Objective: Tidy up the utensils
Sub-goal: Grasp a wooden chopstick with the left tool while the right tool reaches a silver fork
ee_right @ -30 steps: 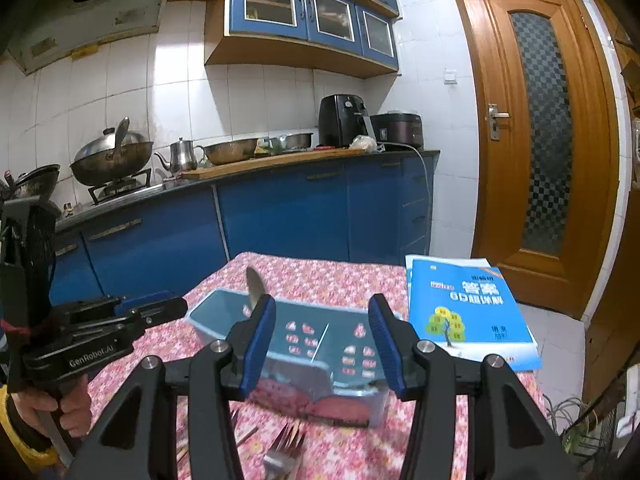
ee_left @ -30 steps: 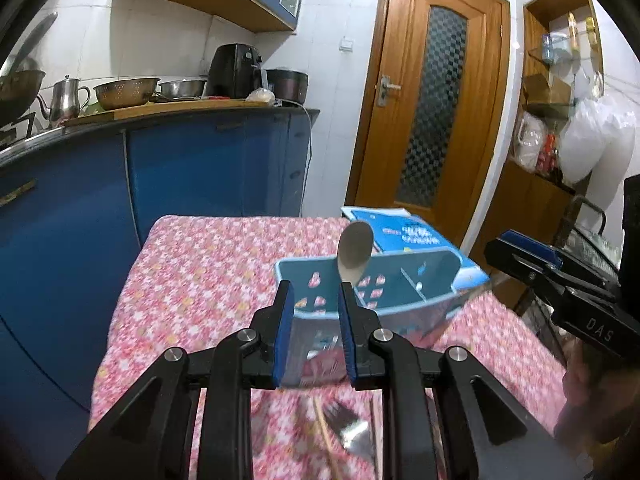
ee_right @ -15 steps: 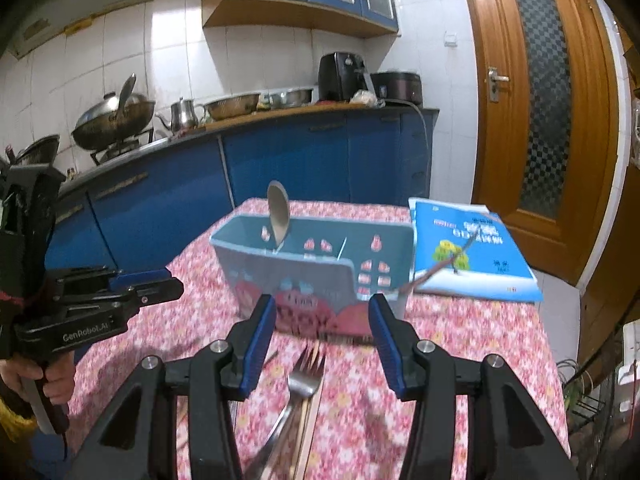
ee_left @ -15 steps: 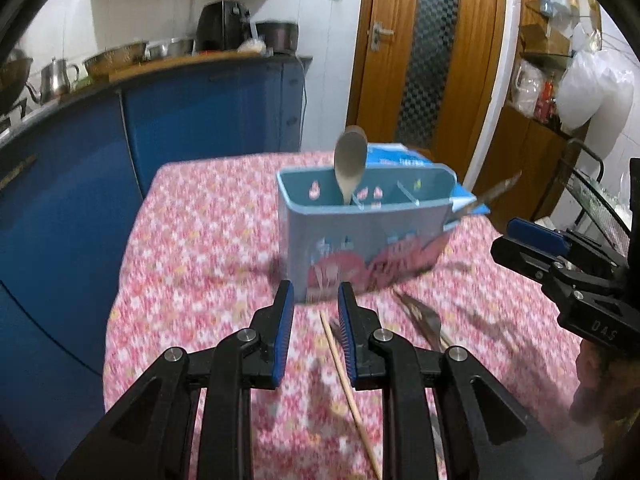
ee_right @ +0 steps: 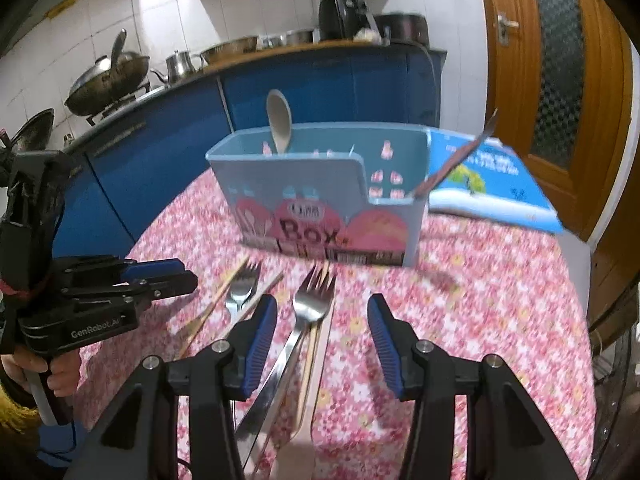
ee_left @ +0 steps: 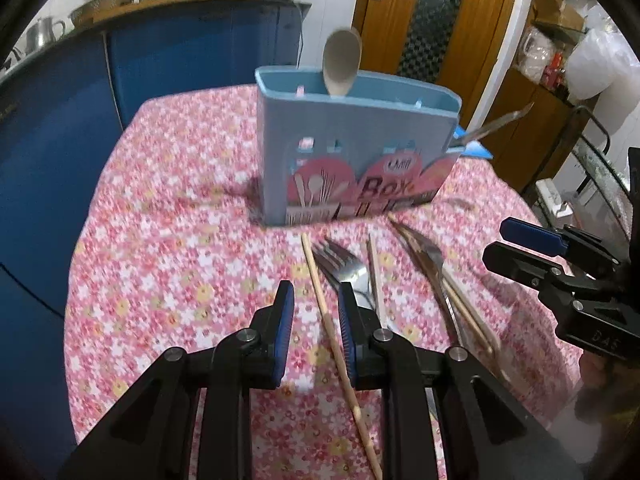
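Note:
A light-blue utensil box (ee_left: 356,152) (ee_right: 320,200) stands on the pink flowered tablecloth (ee_left: 180,240). A wooden spoon (ee_left: 342,62) (ee_right: 280,120) stands in it, and a metal handle (ee_left: 496,122) (ee_right: 460,160) leans out of its right end. In front of the box lie two forks (ee_right: 242,288) (ee_right: 314,300) and several wooden chopsticks (ee_left: 320,292) (ee_right: 224,292). My left gripper (ee_left: 316,304) (ee_right: 180,276) hovers over a chopstick, open only narrowly, its pads not pressing on it. My right gripper (ee_right: 322,308) (ee_left: 508,246) is open wider above the nearer fork and holds nothing.
A blue book (ee_right: 492,176) lies behind the box at the right. Blue kitchen cabinets (ee_left: 60,120) run along the table's left, with a wok (ee_right: 108,80) and pots on the counter. A wooden door (ee_right: 560,60) stands at the back right.
Both grippers have sunk and tipped down toward the table. The box has slid up in both views, and the forks and chopsticks on the cloth now lie under the fingers.

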